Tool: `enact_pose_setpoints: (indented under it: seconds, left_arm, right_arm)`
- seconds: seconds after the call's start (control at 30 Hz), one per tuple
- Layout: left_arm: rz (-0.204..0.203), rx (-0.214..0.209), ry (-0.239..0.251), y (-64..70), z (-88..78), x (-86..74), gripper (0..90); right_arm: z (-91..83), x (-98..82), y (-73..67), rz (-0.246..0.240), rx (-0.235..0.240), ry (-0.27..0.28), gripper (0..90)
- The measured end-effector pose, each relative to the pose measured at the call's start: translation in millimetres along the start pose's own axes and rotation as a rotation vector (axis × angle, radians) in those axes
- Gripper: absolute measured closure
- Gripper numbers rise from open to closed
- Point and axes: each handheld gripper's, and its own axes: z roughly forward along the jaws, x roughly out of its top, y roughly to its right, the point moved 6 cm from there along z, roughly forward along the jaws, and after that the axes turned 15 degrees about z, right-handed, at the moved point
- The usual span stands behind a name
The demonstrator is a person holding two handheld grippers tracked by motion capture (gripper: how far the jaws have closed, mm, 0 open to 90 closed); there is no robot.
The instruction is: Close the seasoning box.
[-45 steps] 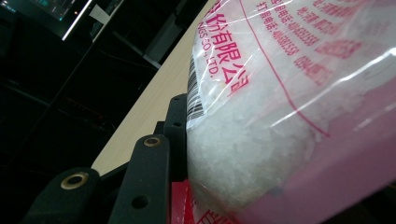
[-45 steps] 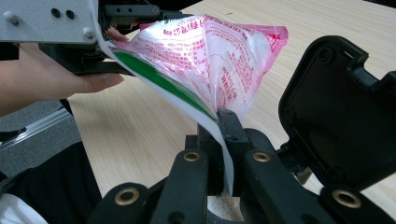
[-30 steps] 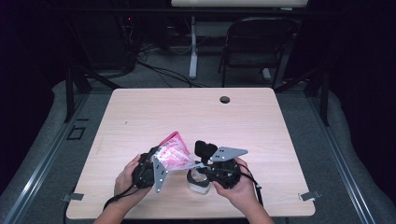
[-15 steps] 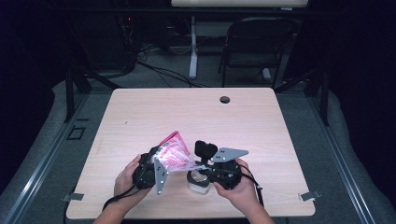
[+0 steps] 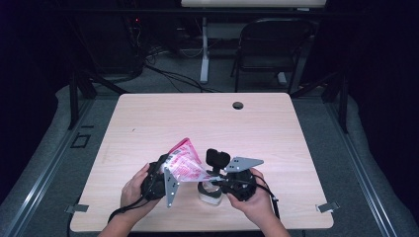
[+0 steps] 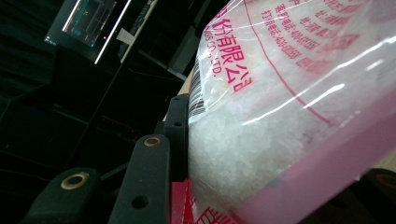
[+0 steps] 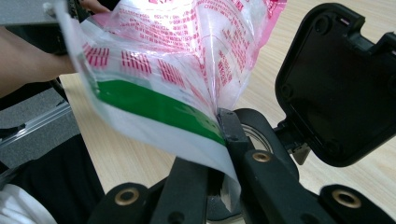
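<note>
At the left of the high view, the left hand-held gripper is held low over the near edge of the worktop. In the left gripper view its jaws are set partly apart and are pressed against the full body of a clear plastic bag with pink print and white grains inside. The bag is carried above the worktop, between the two hand-held grippers, with its pink corner pointing up and away. Just right of it, a small white container is seen on the worktop with its black lid raised. The right hand-held gripper is closed tight, and the bag's flat sealed edge is pinched between its jaws.
</note>
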Motion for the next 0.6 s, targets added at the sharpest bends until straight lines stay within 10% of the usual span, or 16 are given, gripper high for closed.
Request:
enact_pose_setpoints:
  seconds: [0.6]
  left_arm:
    - [0.055, 0.024, 0.003, -3.1, -3.2, 6.1, 68.9]
  right_arm:
    - [0.8, -4.8, 4.6, 0.009, -0.017, -0.011, 89.8]
